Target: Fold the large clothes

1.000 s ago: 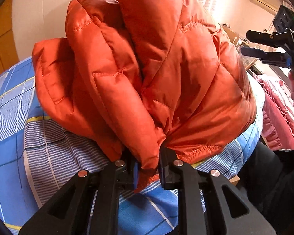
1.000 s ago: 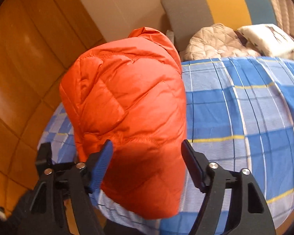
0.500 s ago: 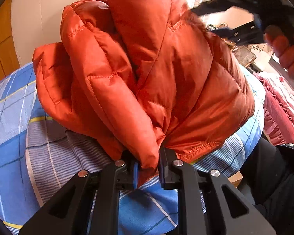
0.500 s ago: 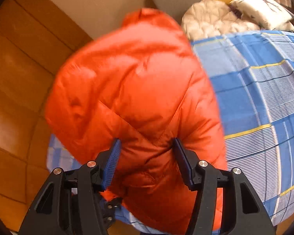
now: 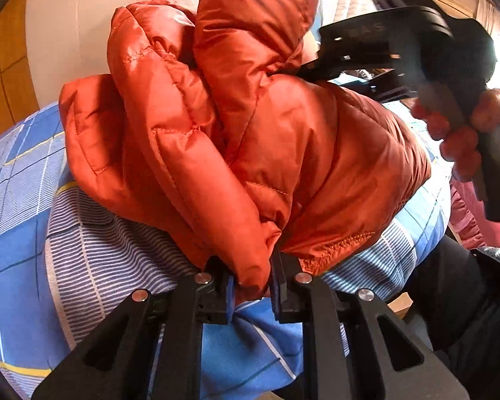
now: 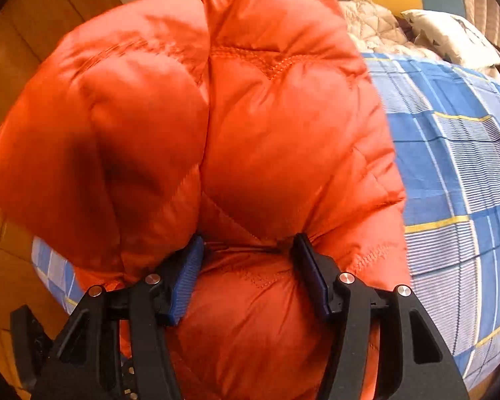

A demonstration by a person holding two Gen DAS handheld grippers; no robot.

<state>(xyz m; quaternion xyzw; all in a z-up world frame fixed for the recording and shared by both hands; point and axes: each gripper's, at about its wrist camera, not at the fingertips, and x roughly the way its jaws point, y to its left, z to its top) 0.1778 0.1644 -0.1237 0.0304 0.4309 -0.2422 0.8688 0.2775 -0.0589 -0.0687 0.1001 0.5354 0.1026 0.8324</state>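
An orange quilted puffer jacket [image 5: 236, 140] lies bunched on a bed with a blue checked sheet [image 5: 93, 266]. My left gripper [image 5: 251, 266] is shut on a fold of the jacket's lower edge near the bed's front. My right gripper [image 6: 248, 250] has pushed into the jacket [image 6: 250, 126] from the other side, its blue pads pinching a thick bulge of padding between them. In the left wrist view the right gripper's body [image 5: 393, 43] presses against the jacket's upper right, held by a hand [image 5: 460, 133].
A wooden wall [image 6: 23, 33] stands beside the bed. A beige quilt [image 6: 370, 23] and a white pillow [image 6: 450, 36] lie at the bed's far end. Pink fabric [image 5: 473, 220] sits off the bed's right edge.
My right gripper moved in from off the jacket, pushed into it, and its jaws narrowed onto a bulge of padding. My left gripper kept its hold, hardly moving.
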